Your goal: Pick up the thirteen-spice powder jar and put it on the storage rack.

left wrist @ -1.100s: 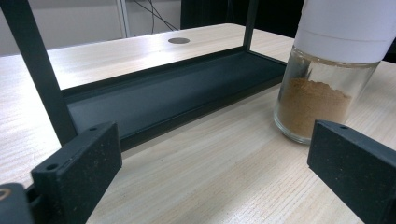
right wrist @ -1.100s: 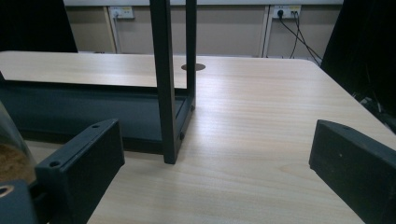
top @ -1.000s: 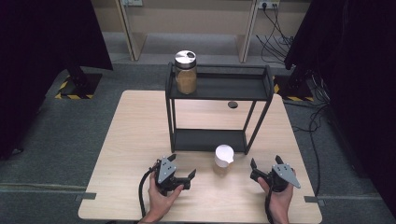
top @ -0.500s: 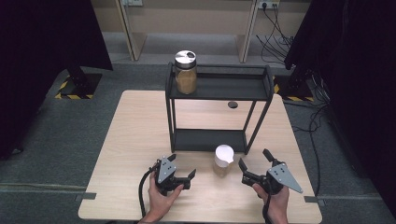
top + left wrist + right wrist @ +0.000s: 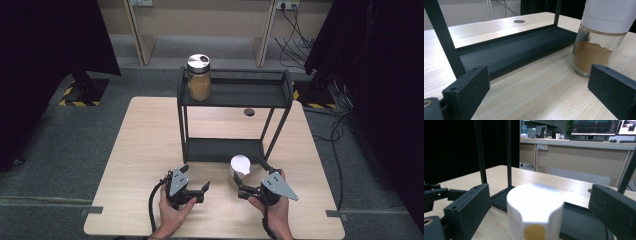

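Jar (image 5: 239, 169) w/ white cap sat on tabletop (image 5: 145, 150), just in front of rack (image 5: 227, 150) bottom shelf, brown powder inside per left gripper view (image 5: 591, 58). I had right gripper (image 5: 252, 179) at the jar, jaws spread wide either side of it, not touching; right gripper view showed the cap (image 5: 535, 212) centred between them, yellow dot on its side. Left gripper (image 5: 195, 181) sat low on tabletop, well to the left of jar, jaws also spread, nothing held. Second jar (image 5: 198, 77) w/ metal lid stood on rack's top shelf, left end. Small dark hole (image 5: 249, 112) in tabletop behind rack.
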